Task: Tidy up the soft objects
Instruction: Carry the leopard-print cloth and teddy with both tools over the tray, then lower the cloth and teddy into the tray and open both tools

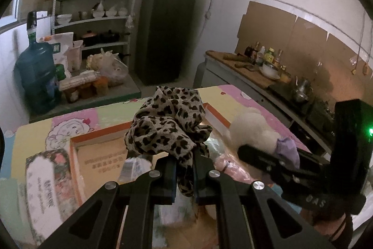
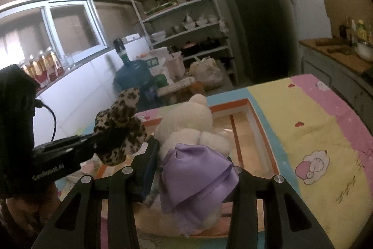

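While both angle downward, left hand-held gripper [image 1: 184, 169] clamps scarf [image 1: 167, 125], right [image 2: 193, 169] grips toy [image 2: 193, 132].

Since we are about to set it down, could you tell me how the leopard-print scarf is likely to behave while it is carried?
The leopard-print scarf, pinched in the left gripper, bunches in loose folds, so it is probably floppy and light. A tail hangs below the jaws, so it may drag or snag on the orange-edged box.

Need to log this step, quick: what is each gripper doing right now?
Left gripper: closed on the leopard-print scarf.
Right gripper: closed on the white plush toy in a purple skirt.
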The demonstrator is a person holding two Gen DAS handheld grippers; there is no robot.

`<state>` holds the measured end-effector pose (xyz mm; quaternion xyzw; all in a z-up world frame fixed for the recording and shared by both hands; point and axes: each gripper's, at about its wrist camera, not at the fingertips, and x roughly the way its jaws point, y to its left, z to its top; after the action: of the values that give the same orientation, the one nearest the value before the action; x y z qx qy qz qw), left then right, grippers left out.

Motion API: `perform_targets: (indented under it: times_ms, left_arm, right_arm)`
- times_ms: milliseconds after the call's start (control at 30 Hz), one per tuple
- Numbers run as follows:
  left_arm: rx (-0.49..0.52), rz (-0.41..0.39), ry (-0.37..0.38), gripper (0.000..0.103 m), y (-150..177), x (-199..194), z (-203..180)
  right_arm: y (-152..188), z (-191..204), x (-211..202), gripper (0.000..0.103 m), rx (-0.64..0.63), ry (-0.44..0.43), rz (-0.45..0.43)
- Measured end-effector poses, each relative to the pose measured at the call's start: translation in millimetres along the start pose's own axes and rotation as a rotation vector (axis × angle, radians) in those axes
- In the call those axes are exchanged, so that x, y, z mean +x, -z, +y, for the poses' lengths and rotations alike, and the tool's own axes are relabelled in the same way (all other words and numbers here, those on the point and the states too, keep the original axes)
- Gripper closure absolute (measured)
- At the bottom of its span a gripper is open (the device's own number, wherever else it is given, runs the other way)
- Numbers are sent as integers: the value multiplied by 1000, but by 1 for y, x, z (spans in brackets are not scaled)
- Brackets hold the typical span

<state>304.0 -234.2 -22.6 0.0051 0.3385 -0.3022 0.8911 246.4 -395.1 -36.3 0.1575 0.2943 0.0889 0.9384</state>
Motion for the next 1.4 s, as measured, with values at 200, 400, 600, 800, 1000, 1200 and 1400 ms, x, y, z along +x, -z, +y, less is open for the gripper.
perform_targets:
  times_ms: [200, 400, 600, 800, 1000, 1200, 1400]
  left_arm:
    - [-1, 32, -1, 93, -4, 25, -4]
    - [-4, 77, -8, 93, -4, 51, -4]
    - [3, 121, -22, 93, -1, 70, -3]
    - [-9, 149, -10, 85, 2, 81, 1]
    - [-37, 144, 9, 55, 4, 80, 6]
    - [-41, 85, 0, 34, 2, 67, 4]
    - [-30, 25, -11, 32, -1, 45, -1]
  right_arm:
    - [4, -10, 11, 61, 16, 9, 26]
    - [14, -16, 22, 61, 20, 10, 63]
    - [19, -20, 28, 61, 34, 6, 86]
    - [22, -22, 36, 59, 40, 1, 110]
    - [24, -23, 37, 51, 46, 6, 108]
    - [25, -19, 34, 36, 34, 21, 97]
    - [24, -10, 26, 30, -9, 95, 59]
